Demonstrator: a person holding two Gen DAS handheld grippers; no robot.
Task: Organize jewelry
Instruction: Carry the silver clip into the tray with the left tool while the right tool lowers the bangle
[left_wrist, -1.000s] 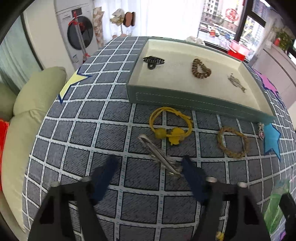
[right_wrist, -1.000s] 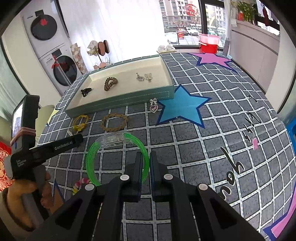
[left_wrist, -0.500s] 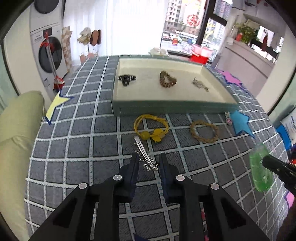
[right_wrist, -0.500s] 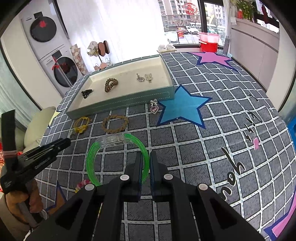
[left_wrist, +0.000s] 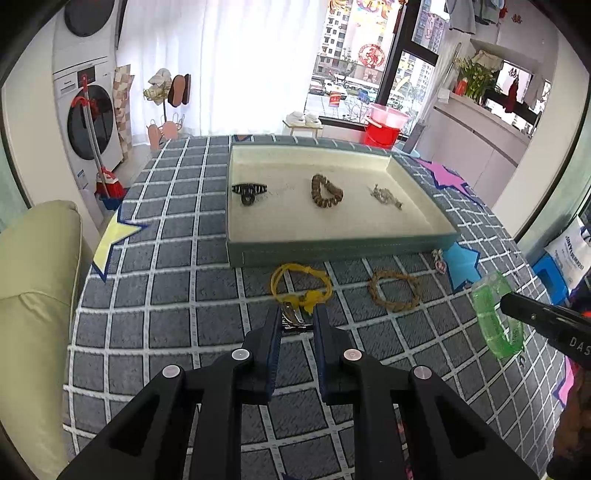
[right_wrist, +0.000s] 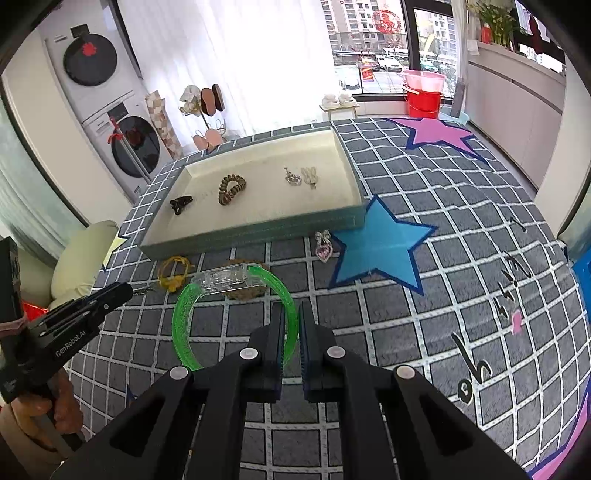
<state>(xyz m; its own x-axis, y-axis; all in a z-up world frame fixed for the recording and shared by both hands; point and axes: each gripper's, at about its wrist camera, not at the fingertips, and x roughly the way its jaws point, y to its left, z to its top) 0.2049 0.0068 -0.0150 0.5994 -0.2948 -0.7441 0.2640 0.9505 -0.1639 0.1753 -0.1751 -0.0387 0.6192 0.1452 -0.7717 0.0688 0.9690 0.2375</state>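
Sunlight comes through the big window behind the gray checked mat (left_wrist: 155, 280) where I am sorting jewelry. On the mat sits a wide tray (left_wrist: 332, 247) with a pale inside. A black claw clip (left_wrist: 248, 191), a brown coil band (left_wrist: 325, 191) and some small silver pieces (left_wrist: 385, 194) already lie in it. My left tongs (left_wrist: 297, 325) are closing on a silver hair clip (left_wrist: 293, 318). The clip sits between the two tips, just in front of a yellow hair tie (left_wrist: 301, 283) on the mat. It looks like the tips pinch it, but I cannot see the whole clip. My right tongs (right_wrist: 291, 325) are pressed together on a green bangle (right_wrist: 188, 314) with a clear clasp, and the bangle hangs out to the side of them. A woven ring (left_wrist: 394, 293) and a little heart charm (right_wrist: 324, 248) are still on the mat, near the front wall of the tray. I think I am at the carrying step, with one thing in each hand. Next I should bring both over the front wall of the tray, find a bare spot away from the other pieces, and let go gently. The hair clip is thin, so I need to hold it firmly or it may slip out. After that, the yellow tie, the woven ring and the charm are left.
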